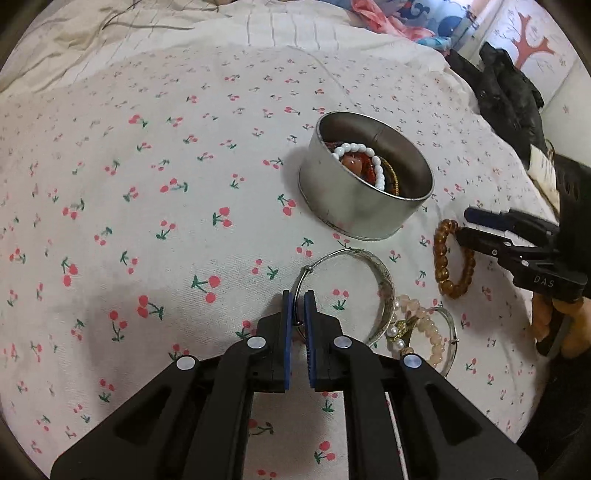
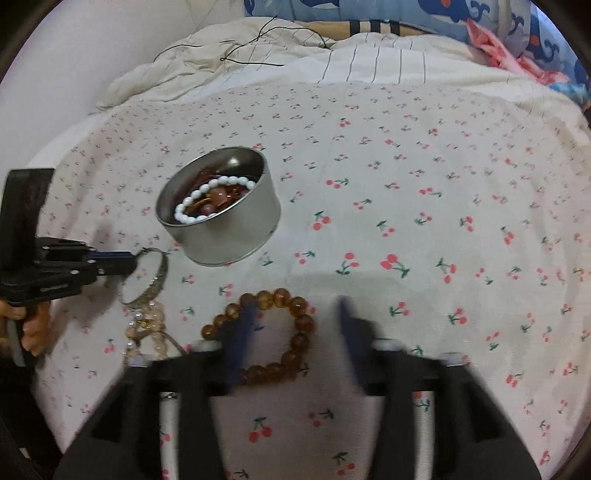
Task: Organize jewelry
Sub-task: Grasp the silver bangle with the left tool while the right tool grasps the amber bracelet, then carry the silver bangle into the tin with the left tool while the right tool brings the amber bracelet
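A round metal tin (image 1: 365, 206) (image 2: 236, 232) on the cherry-print sheet holds a white bead bracelet (image 1: 364, 155) (image 2: 207, 199) and reddish beads. My left gripper (image 1: 299, 295) (image 2: 135, 262) is shut on the thin edge of a silver bangle (image 1: 382, 291) (image 2: 157, 277). My right gripper (image 2: 295, 306) (image 1: 461, 223) is open, its left finger lying across an amber bead bracelet (image 2: 295, 321) (image 1: 443, 258), right finger outside the loop. A pink-and-pearl bead bracelet (image 1: 424, 328) (image 2: 147, 325) lies beside the bangle.
A cream quilt (image 2: 295, 55) with a dark cord is bunched at the far side. Blue and pink fabric (image 2: 498, 26) lies at the back right. A black object (image 1: 506, 96) sits near the bed's right edge.
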`<state>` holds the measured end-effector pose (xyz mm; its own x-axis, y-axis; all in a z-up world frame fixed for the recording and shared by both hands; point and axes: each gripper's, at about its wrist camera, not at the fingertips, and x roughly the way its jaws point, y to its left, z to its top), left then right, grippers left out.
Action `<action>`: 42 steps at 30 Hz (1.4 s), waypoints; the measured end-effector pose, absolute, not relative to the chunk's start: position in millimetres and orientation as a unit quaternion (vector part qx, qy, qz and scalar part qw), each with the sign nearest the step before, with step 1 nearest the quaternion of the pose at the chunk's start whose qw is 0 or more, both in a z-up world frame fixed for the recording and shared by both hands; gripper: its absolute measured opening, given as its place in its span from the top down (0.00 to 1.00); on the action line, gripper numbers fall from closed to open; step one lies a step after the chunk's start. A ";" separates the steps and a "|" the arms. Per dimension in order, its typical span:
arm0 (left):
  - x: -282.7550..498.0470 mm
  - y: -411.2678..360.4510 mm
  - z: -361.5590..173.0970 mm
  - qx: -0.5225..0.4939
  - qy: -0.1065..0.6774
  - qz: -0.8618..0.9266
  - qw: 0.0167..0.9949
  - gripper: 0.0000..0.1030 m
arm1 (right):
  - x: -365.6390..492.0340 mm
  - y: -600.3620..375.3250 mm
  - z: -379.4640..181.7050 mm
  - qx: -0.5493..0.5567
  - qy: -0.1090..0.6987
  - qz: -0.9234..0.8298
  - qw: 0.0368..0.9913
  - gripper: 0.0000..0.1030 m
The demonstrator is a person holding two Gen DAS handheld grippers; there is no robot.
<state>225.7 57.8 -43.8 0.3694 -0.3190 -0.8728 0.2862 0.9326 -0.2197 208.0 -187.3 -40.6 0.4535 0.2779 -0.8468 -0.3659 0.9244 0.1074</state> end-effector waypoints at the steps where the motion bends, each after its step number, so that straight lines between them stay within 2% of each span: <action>1: 226.0 58.0 -44.4 -0.017 0.531 -0.183 0.827 0.91 | 207.0 -185.0 -42.9 -0.052 0.489 0.187 0.851 0.49; 2: 226.7 58.4 -46.1 -0.019 0.532 -0.183 0.827 0.90 | 207.4 -182.5 -47.4 -0.060 0.494 0.185 0.847 0.49; 5: 227.5 49.7 -52.4 -0.013 0.527 -0.191 0.828 0.79 | 206.2 -174.8 -58.5 -0.094 0.499 0.177 0.843 0.50; 6: 226.5 45.7 -53.2 -0.009 0.527 -0.193 0.828 0.76 | 206.1 -173.1 -58.9 -0.094 0.499 0.182 0.842 0.63; 7: 226.3 39.5 -53.9 0.004 0.525 -0.191 0.830 0.77 | 205.8 -172.7 -57.4 -0.091 0.498 0.184 0.842 0.82; 8: 224.4 34.2 -52.6 0.023 0.522 -0.191 0.831 0.82 | 206.0 -173.2 -56.0 -0.087 0.497 0.184 0.844 0.88; 9: 223.4 30.7 -50.4 0.031 0.522 -0.198 0.829 0.94 | 205.2 -174.8 -53.3 -0.079 0.493 0.189 0.846 0.88; 10: 224.1 29.0 -47.8 0.026 0.521 -0.211 0.827 0.95 | 205.0 -175.4 -51.3 -0.076 0.489 0.189 0.848 0.88; 24: 218.3 46.0 -0.1 -0.031 0.467 -0.254 0.846 0.96 | 190.8 -179.4 -1.2 0.006 0.424 0.253 0.870 0.88; 42: 210.9 36.6 5.3 0.017 0.452 -0.218 0.865 0.95 | 184.7 -184.8 19.7 0.047 0.394 0.281 0.874 0.88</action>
<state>210.9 36.6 5.3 0.4957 -0.3610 -0.7899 0.3920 0.9046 -0.1674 184.7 -184.8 19.7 0.5313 0.5279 -0.6626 -0.4542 0.8377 0.3033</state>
